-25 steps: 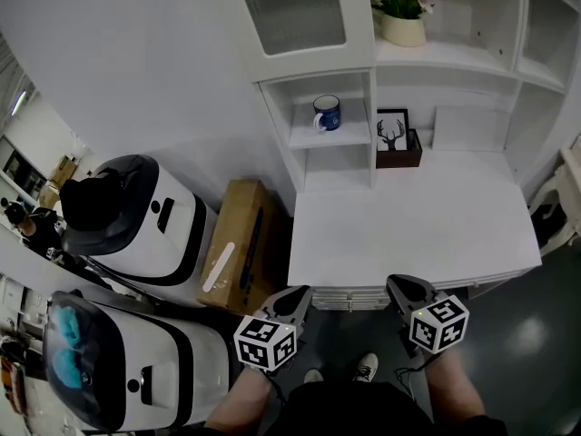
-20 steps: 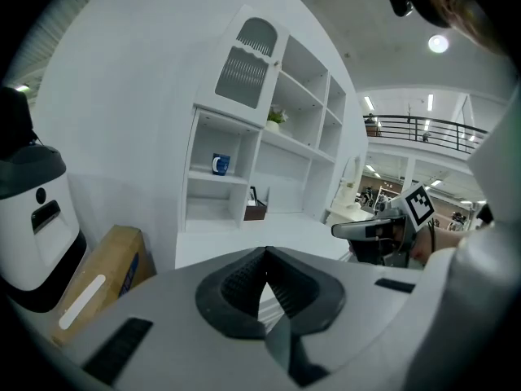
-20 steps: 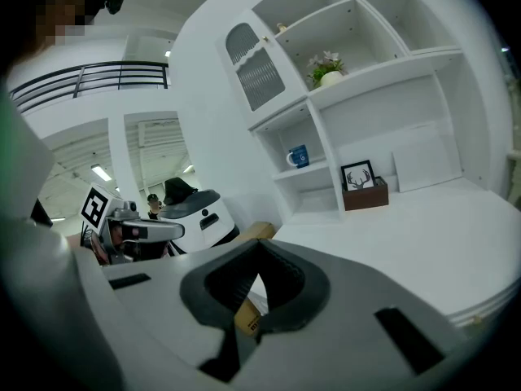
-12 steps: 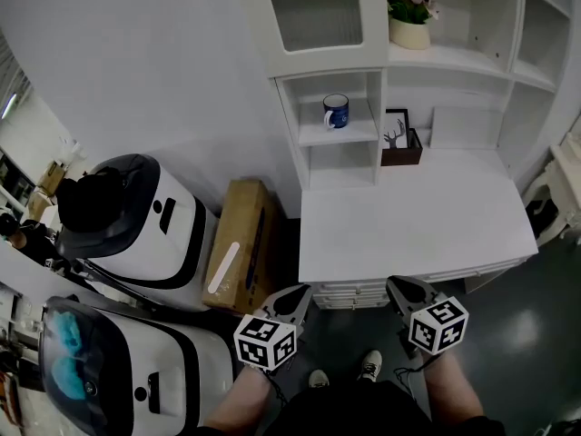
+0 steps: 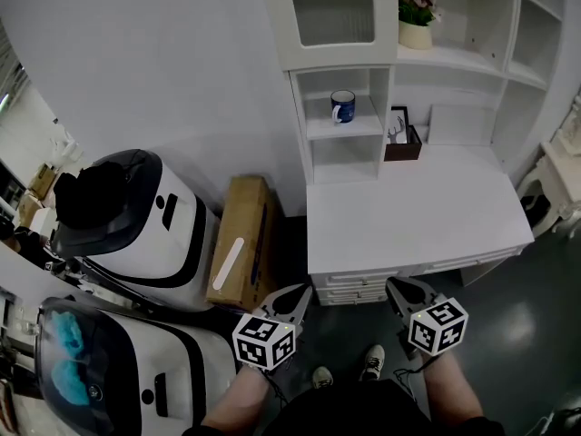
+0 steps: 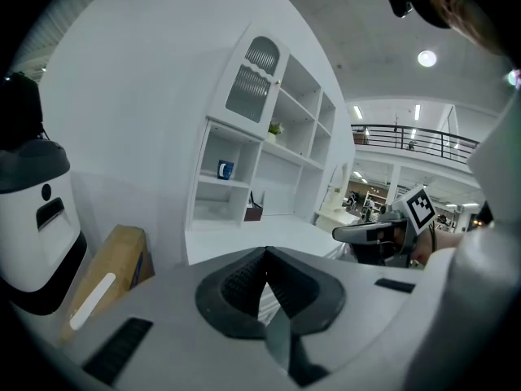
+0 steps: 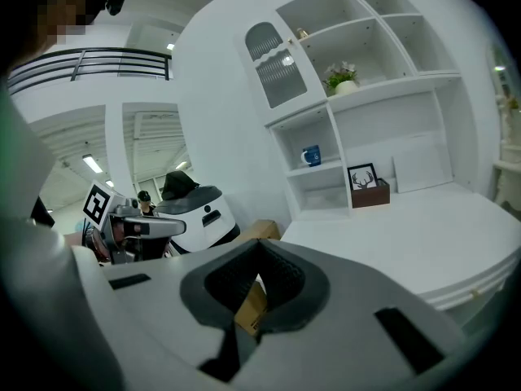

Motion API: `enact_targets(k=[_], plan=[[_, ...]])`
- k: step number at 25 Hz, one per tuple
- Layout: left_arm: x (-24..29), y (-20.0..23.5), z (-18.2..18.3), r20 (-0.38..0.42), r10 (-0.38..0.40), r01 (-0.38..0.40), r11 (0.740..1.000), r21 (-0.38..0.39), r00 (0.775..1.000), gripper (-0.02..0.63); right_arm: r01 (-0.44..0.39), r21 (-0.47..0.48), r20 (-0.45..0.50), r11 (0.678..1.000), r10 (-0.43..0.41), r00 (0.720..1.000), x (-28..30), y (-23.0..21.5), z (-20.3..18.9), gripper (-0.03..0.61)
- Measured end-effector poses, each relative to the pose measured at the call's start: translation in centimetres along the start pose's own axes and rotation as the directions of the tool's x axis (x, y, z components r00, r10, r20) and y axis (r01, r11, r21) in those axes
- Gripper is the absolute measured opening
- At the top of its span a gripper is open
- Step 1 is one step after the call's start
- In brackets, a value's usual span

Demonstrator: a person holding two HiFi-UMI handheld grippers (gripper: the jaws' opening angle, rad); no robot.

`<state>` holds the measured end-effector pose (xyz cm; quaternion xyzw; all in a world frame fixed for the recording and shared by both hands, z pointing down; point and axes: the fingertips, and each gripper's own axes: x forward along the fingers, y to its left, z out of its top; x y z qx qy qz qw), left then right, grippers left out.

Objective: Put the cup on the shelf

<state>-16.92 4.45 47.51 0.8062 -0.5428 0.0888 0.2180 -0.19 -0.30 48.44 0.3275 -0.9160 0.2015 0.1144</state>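
While L claw (image 5: 295, 292) & R claw (image 5: 398, 286) sit clenched, empty, glossy blue cup (image 5: 342, 106) in boxy white shelf (image 5: 320, 129)

I see a lab-like hall — mezzanine railing (image 7: 98, 62), ceiling strip lights (image 7: 91, 164), bulky white machines (image 5: 154, 216) beside a white desk-and-shelf unit (image 5: 418, 216).

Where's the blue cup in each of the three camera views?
Head view: cup on the small cubby shelf, upper middle.
Left gripper view: cup on that shelf, left of centre.
Right gripper view: cup on that shelf, near centre.
Shared landmark: potted flowers, up and right of the cup in all three.
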Motion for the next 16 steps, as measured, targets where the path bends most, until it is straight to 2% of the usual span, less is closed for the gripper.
enact_targets(k=[16], plan=[[-3.9, 1.9, -2.2, -0.010, -0.039, 0.039, 0.999, -0.009, 0.999, 0.006, 0.035, 0.004, -0.002, 0.999, -0.035, 0.999, 0.0, 5.0, -2.2, 0.003]])
